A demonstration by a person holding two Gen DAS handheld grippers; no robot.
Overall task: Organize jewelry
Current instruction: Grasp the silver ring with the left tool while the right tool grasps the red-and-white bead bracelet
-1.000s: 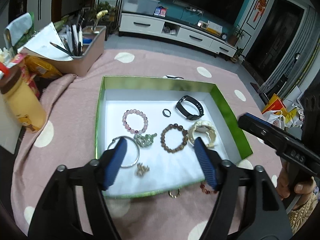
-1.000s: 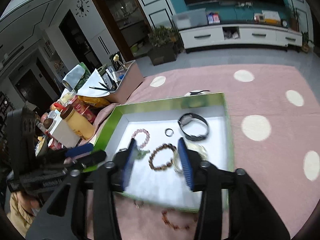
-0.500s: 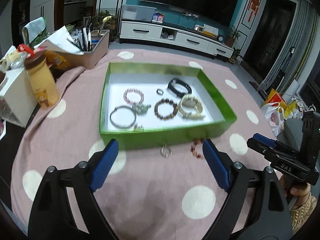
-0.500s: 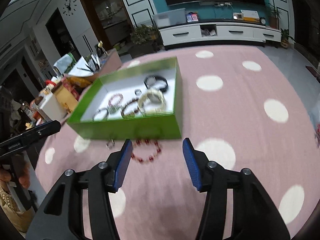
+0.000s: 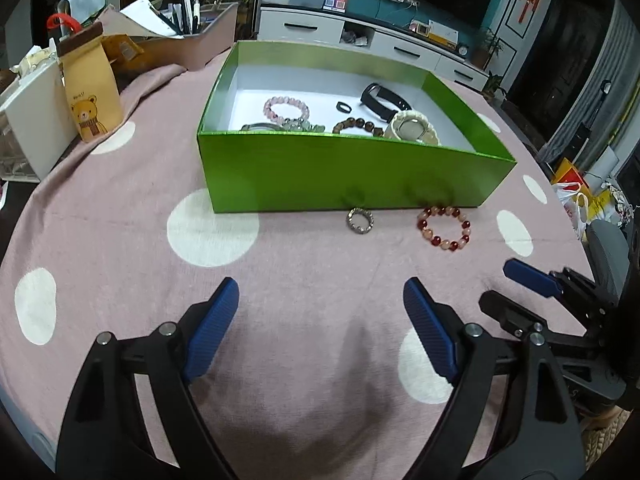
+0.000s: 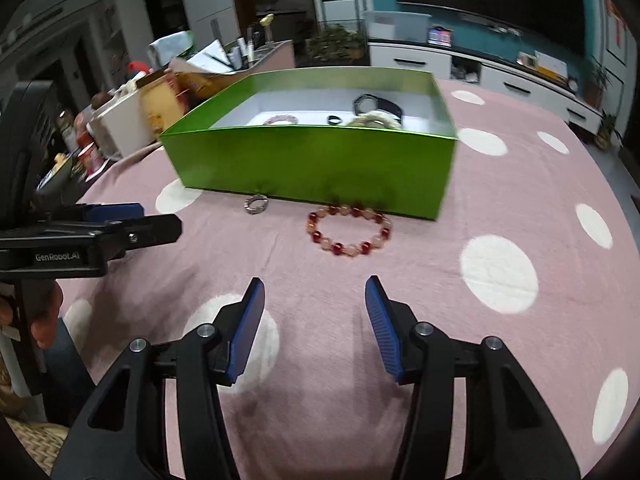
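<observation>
A green box [image 5: 352, 168] [image 6: 312, 164] with a white floor stands on the pink dotted cloth. Inside lie a pink bead bracelet [image 5: 286, 107], a brown bead bracelet [image 5: 358, 125], a black band [image 5: 380, 100], a small black ring [image 5: 344, 107] and a cream bangle [image 5: 412, 130]. In front of the box lie a red bead bracelet [image 5: 444, 227] [image 6: 349, 230] and a small metal ring [image 5: 359, 220] [image 6: 256, 203]. My left gripper [image 5: 320, 312] is open and empty, low over the cloth. My right gripper [image 6: 314, 304] is open and empty, just short of the red bracelet.
At the left stand a yellow bear-print bag [image 5: 90, 92], a white container [image 5: 32, 120] and a pink box of pens [image 5: 188, 40]. The right gripper also shows in the left wrist view [image 5: 532, 280]; the left gripper shows in the right wrist view [image 6: 116, 216].
Both grippers have pulled back from over the box and dropped low to the cloth in front of it. Both stay open and empty.
</observation>
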